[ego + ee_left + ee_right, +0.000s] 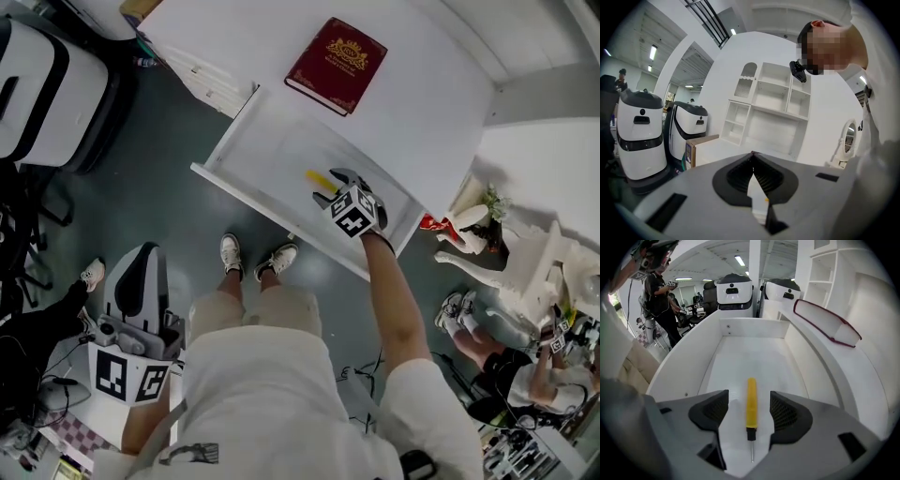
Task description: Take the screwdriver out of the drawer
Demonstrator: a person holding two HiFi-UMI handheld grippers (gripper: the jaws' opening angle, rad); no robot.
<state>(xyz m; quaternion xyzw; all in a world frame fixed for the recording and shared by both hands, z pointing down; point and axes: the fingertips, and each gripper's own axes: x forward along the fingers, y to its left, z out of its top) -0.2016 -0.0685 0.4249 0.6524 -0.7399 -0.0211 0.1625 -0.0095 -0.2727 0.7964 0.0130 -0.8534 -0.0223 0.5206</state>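
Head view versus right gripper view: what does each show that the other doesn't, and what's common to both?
Head view only: the left gripper low at the person's side, away from the drawer. Right gripper view only: the right gripper, jaws apart, straddling the screwdriver without touching. Both: yellow screwdriver, open drawer, red book.

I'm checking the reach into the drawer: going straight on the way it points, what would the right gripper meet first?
Probably the yellow-handled screwdriver, lying on the drawer floor between the right gripper's open jaws, untouched; the floor lies right under it. Depth is hard to judge.
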